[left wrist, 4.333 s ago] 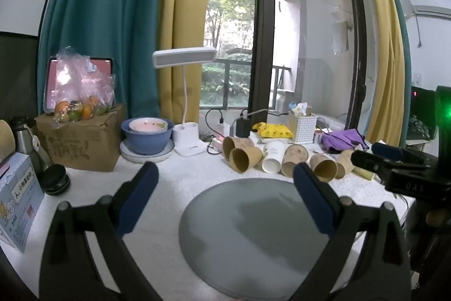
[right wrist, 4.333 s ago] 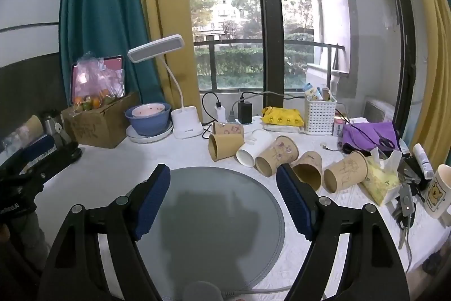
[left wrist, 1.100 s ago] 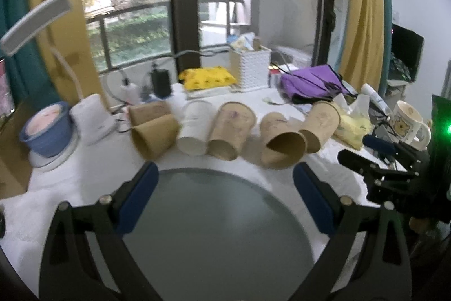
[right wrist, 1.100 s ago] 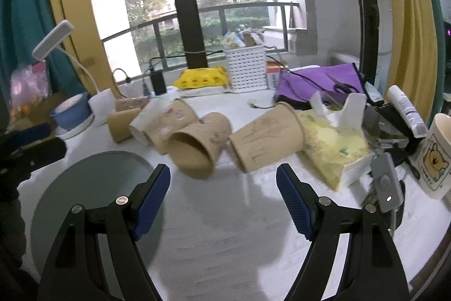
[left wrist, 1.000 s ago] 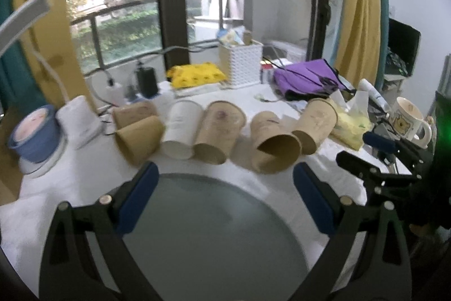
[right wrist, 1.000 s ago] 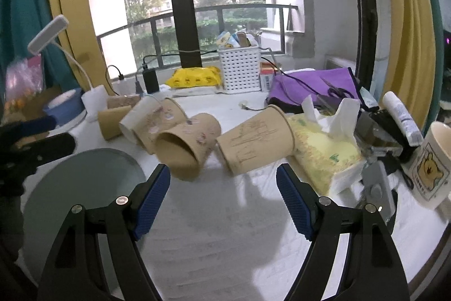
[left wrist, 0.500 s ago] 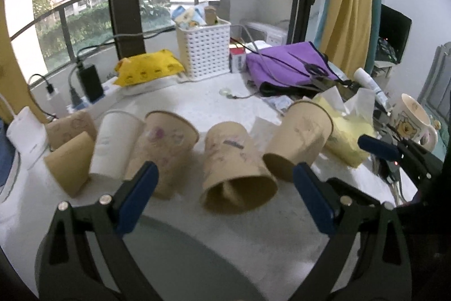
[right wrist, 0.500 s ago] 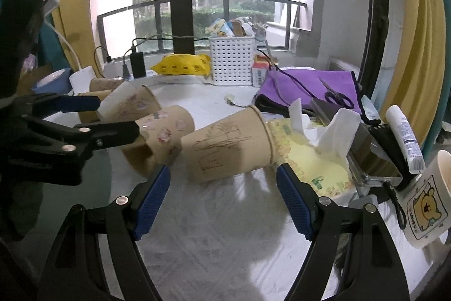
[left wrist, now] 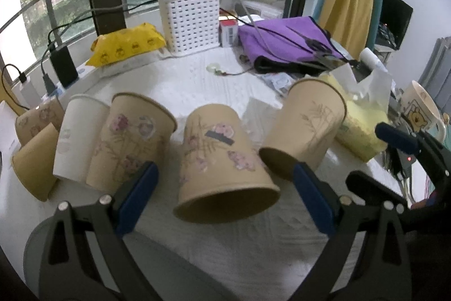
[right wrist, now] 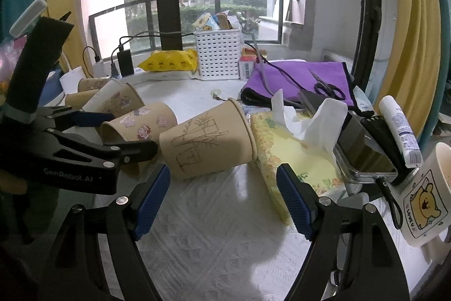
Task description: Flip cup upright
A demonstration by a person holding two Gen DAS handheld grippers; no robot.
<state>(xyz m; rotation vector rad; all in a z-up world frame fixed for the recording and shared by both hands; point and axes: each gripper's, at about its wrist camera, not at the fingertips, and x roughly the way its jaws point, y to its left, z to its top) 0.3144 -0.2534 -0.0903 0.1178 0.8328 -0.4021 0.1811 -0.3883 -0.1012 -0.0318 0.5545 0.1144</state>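
Several paper cups lie on their sides in a row on the white tablecloth. In the left wrist view a flower-sticker cup (left wrist: 222,162) lies between my open left gripper's (left wrist: 225,195) fingers, mouth toward the camera. A bamboo-drawing cup (left wrist: 304,129) lies to its right. In the right wrist view the bamboo-drawing cup (right wrist: 208,141) lies just ahead of my open right gripper (right wrist: 222,196), leaning against a yellow tissue pack (right wrist: 293,154). The left gripper (right wrist: 112,131) shows there on the left, around the flower-sticker cup (right wrist: 138,126).
More tipped cups (left wrist: 126,143) and a white cup (left wrist: 79,140) lie at left. A grey round mat (left wrist: 141,267) is in front. A white basket (left wrist: 191,19), purple cloth (left wrist: 284,44), bear mug (right wrist: 422,199), phone (right wrist: 363,151) and tube (right wrist: 400,129) crowd the back and right.
Both grippers have moved forward and right, off the grey mat toward the cups. The left now has the flower-sticker cup between its fingers; the right has closed in on the bamboo-drawing cup.
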